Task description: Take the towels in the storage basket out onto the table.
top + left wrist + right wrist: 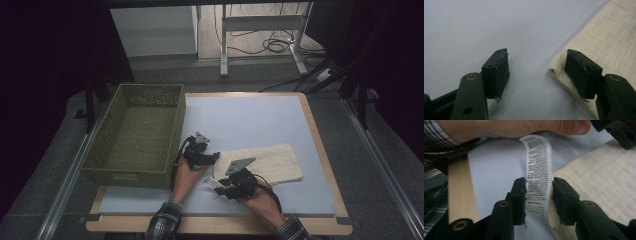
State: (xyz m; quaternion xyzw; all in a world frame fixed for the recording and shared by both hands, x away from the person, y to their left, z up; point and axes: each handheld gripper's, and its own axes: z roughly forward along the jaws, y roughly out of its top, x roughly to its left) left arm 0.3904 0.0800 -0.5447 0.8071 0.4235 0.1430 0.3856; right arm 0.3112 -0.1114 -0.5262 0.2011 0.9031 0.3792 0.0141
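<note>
On the tabletop (260, 120), a pale blue-grey mat with a wooden border:

Towel (265, 162): cream, folded flat, lying at the near right of the mat. Its left edge sits between the two tongs. The weave and the rolled corner appear in the left gripper view (599, 45); the cloth also lies at the right of the right gripper view (604, 177).

Care label (537, 172): white strip with small black print, standing up in a curl from the towel's near left corner; in the high view a small white scrap (212, 182).

Left tongs (212, 157): jaws wide apart, nothing between them. One jaw sits over bare mat, the other over the towel's corner; whether it touches the cloth cannot be told.

Right tongs (214, 186): jaws narrow, set either side of the label. The left pad lies against the strip, the right stands just clear; no firm pinch.

Basket (170, 107): olive-green plastic mesh, rectangular, at the left edge of the tabletop, just beside the left hand (186, 172).
</note>
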